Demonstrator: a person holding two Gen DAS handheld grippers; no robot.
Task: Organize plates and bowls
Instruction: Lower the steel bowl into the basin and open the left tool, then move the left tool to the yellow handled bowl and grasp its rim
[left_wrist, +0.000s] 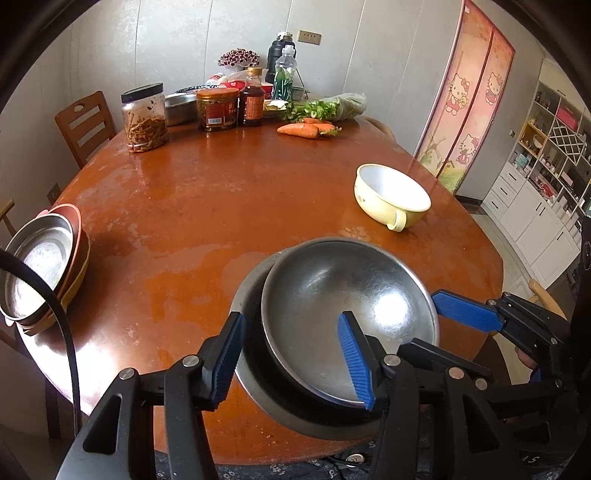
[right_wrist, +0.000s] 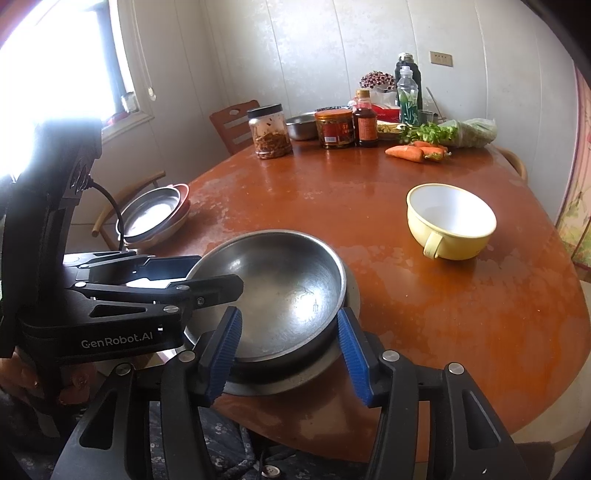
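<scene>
While nested, steel bowl (left_wrist: 332, 295) rim between left gripper (left_wrist: 295, 360) fingers (left_wrist: 355, 363), untouched

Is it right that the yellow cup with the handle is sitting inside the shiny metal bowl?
Not quite. The yellow cup with the handle is not inside the metal bowl; it stands by itself on the table, apart from the bowl and farther back. The metal bowl has nothing in it. The right wrist view shows the gap between them plainly.

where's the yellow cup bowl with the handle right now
In both wrist views the yellow cup bowl stands alone at right, beyond the steel bowl.
</scene>
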